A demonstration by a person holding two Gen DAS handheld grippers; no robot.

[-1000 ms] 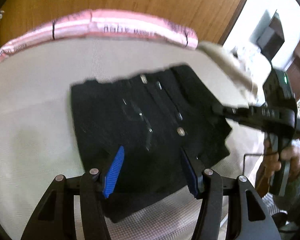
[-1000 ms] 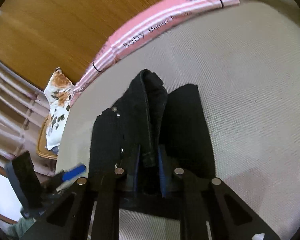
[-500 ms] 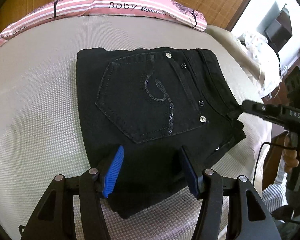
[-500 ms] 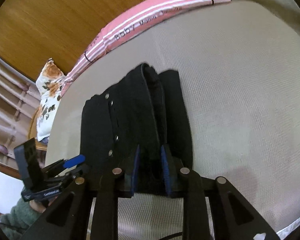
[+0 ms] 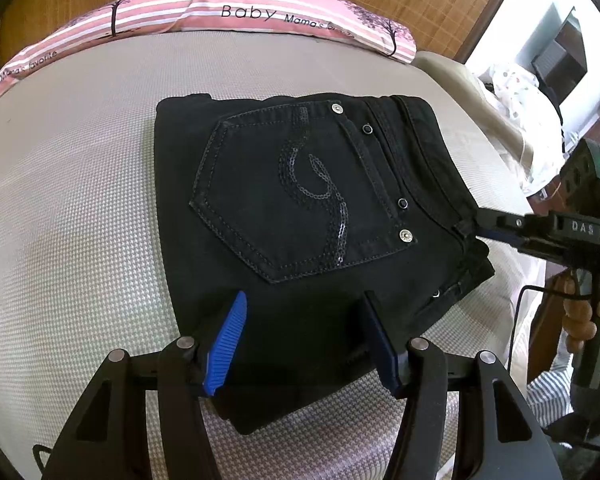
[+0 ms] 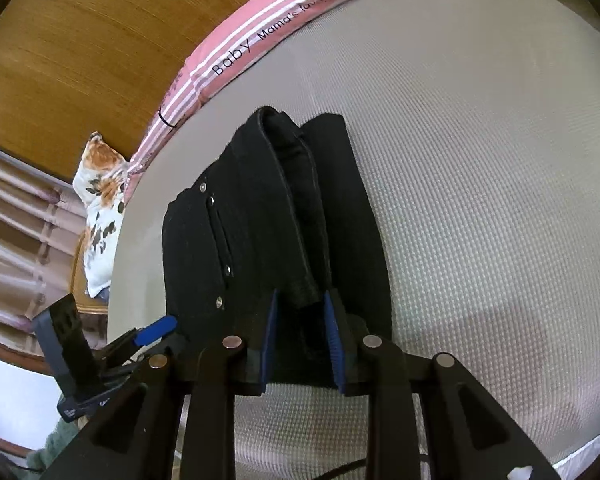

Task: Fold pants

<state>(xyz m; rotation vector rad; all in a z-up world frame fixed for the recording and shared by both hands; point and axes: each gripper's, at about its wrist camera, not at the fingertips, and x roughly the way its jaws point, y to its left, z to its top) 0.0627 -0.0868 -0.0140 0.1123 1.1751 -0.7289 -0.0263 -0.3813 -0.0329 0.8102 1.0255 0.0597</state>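
Observation:
Black pants (image 5: 300,216) lie folded into a compact rectangle on the bed, back pocket with a sequin swirl facing up. My left gripper (image 5: 304,320) is open and empty just above the near edge of the pants. My right gripper (image 6: 300,308) has its jaws narrowly apart around the waistband end of the pants (image 6: 296,240), and the pads look slightly clear of the fabric. In the left wrist view the right gripper (image 5: 484,228) touches the waistband corner at the right.
The bed (image 5: 80,200) has a grey textured cover. A pink striped pillow (image 5: 260,12) lies along the wooden headboard (image 6: 80,40). A floral cushion (image 6: 100,208) sits at the bed's side. The bed edge is close on the near side.
The top layer has come down flat, so the pants lie fully folded. My right gripper's jaws have widened slightly around the waistband. My left gripper has stayed open above the near edge.

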